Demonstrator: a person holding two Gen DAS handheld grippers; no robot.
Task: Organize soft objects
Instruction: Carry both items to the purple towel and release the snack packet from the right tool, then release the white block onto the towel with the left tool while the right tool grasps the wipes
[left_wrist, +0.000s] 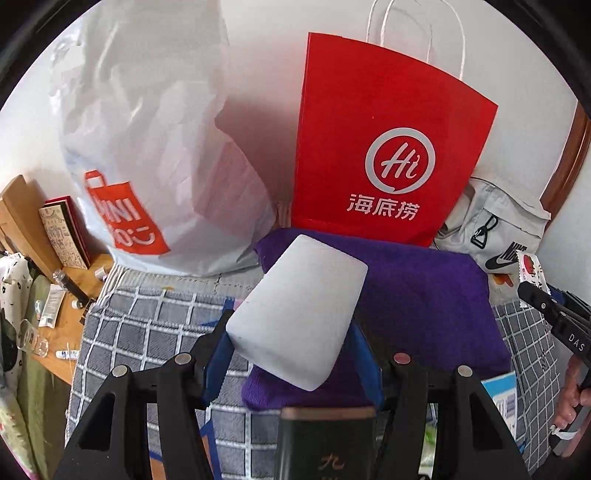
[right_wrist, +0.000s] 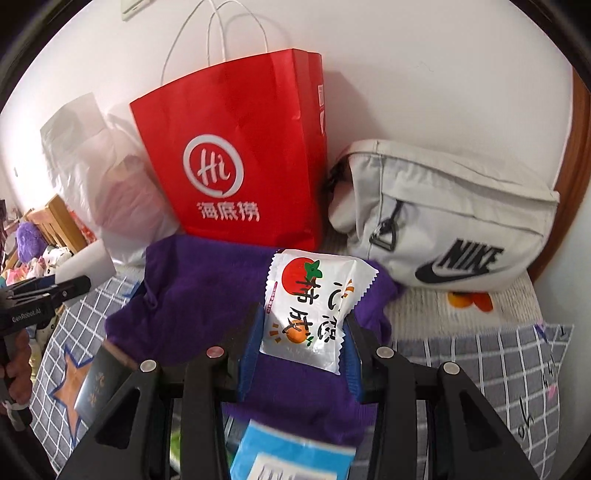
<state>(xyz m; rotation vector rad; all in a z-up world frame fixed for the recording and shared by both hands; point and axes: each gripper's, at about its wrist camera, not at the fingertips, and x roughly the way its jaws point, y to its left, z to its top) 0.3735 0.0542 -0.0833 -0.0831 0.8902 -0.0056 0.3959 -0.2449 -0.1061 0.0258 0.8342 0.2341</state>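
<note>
My left gripper is shut on a pale grey soft block, held above a folded purple cloth; the same block shows at the left edge of the right wrist view. My right gripper is shut on a white snack packet printed with a tomato and an orange, also over the purple cloth. That packet pokes in at the right of the left wrist view. A red paper bag stands upright against the wall just behind the cloth.
A white plastic shopping bag leans left of the red bag; a grey sling bag lies to its right. A checked grey blanket covers the bed. A dark book and a blue packet lie near. A wooden shelf holds small items.
</note>
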